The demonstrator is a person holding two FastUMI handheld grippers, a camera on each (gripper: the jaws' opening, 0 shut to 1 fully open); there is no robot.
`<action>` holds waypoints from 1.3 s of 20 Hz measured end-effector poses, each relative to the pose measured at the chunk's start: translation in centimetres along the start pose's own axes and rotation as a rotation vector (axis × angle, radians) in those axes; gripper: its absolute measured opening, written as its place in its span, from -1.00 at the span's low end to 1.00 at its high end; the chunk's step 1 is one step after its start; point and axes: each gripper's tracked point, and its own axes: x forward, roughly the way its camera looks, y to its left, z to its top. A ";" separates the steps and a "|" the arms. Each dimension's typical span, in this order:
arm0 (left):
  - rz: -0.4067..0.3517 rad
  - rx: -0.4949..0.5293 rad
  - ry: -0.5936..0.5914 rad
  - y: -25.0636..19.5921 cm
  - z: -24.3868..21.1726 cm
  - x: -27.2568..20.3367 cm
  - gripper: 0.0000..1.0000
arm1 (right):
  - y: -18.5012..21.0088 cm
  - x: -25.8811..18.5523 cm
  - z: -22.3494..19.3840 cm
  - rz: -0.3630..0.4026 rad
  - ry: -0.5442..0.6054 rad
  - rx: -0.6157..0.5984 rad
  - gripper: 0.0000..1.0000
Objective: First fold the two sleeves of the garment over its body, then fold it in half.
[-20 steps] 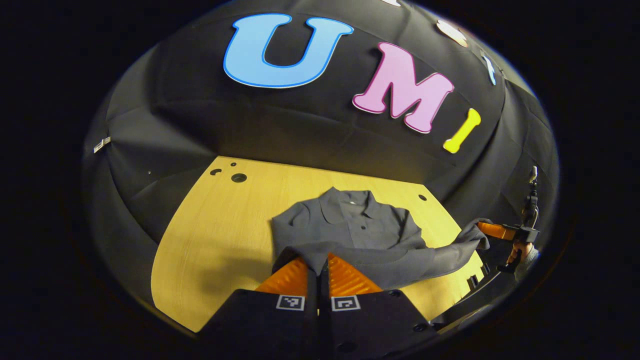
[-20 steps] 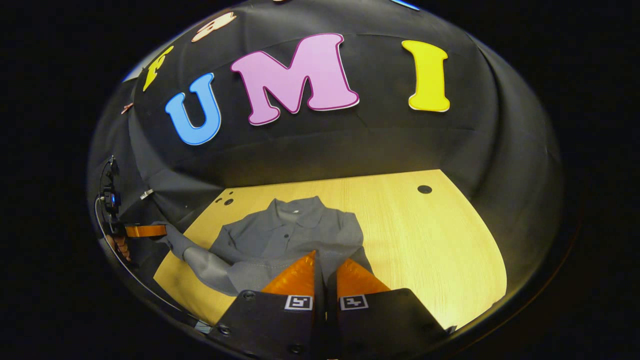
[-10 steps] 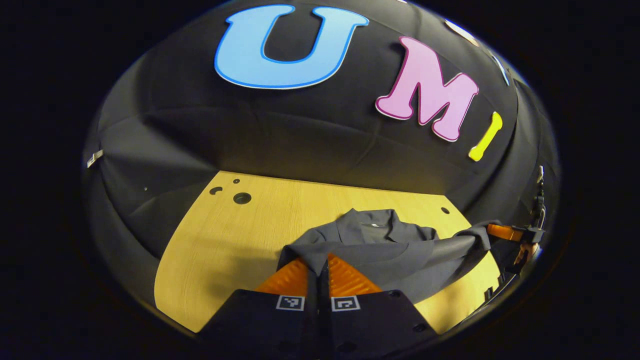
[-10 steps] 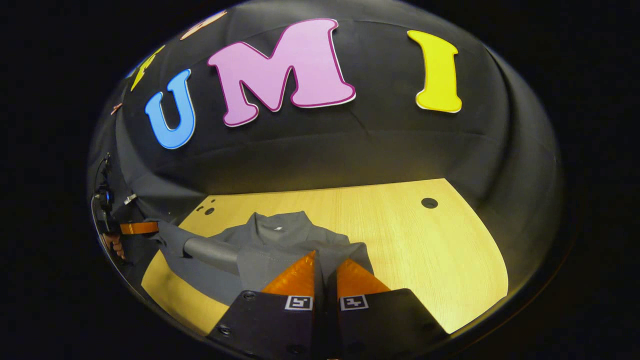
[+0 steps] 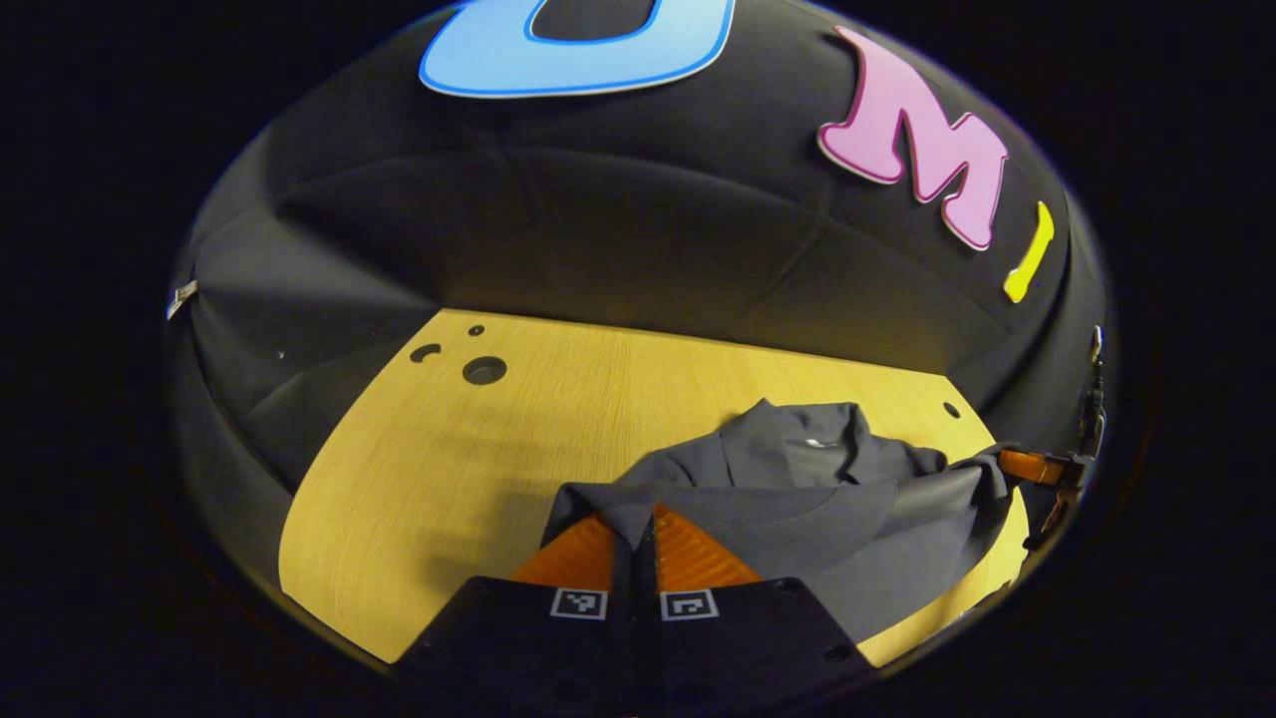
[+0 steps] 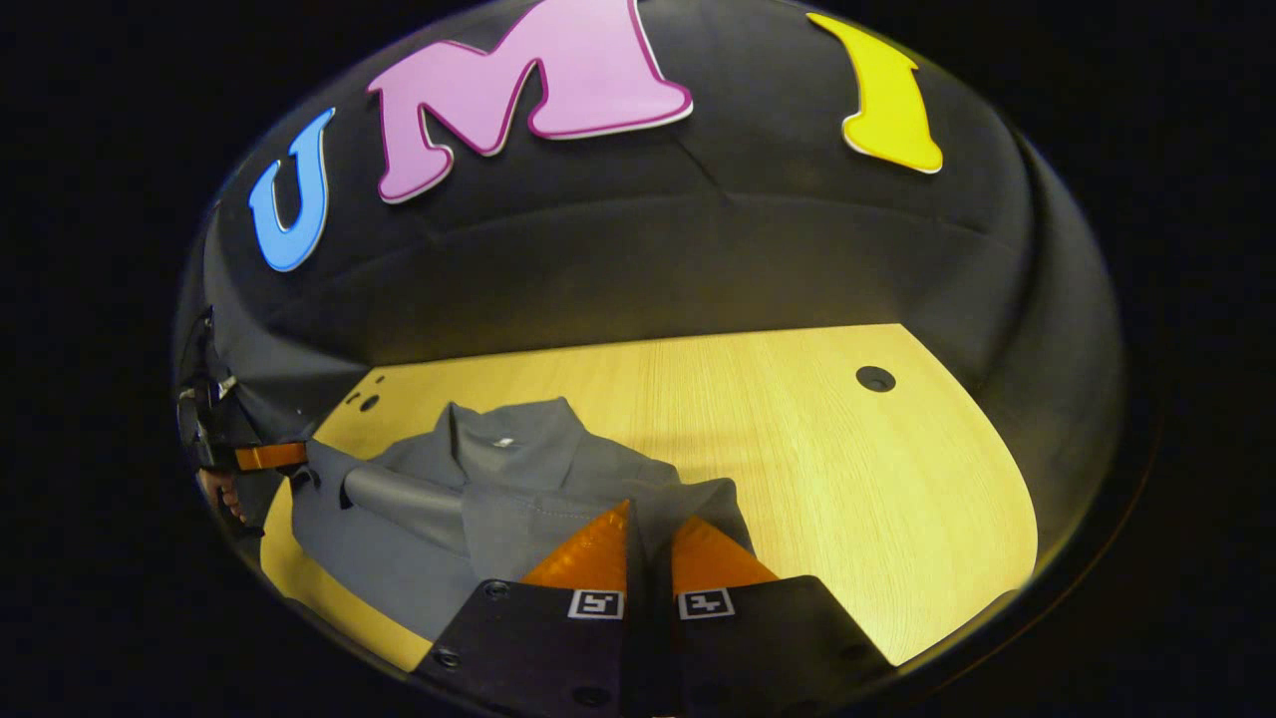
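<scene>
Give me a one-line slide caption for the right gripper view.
Right claw pinches the grey garment's hem, raised above the wooden table, collar beyond, left claw gripping the far corner.

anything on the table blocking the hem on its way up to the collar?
Nothing visible. Both claws, left and right, pinch the garment's lifted hem, and only its own body and collar lie ahead on the table.

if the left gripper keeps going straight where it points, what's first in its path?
The gray garment itself. The left gripper is shut on its lifted hem, and beyond the fingers lie the shirt's body and collar, then the bare wooden table, then the booth wall. Depth is hard to judge, so the order is approximate.
</scene>
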 end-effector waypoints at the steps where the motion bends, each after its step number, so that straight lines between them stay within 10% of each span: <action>1: 0.017 0.008 0.010 0.1 -0.4 0.7 -0.89 | 0.1 0.8 -0.6 -0.009 0.014 -0.017 -0.89; 21: 0.098 0.166 0.148 0.7 -5.3 5.7 -0.72 | -1.6 5.6 -5.6 -0.031 0.168 0.006 -0.67; 26: 0.107 0.118 0.143 1.3 -5.4 4.2 0.08 | -1.4 4.1 -5.6 -0.022 0.177 -0.019 -0.07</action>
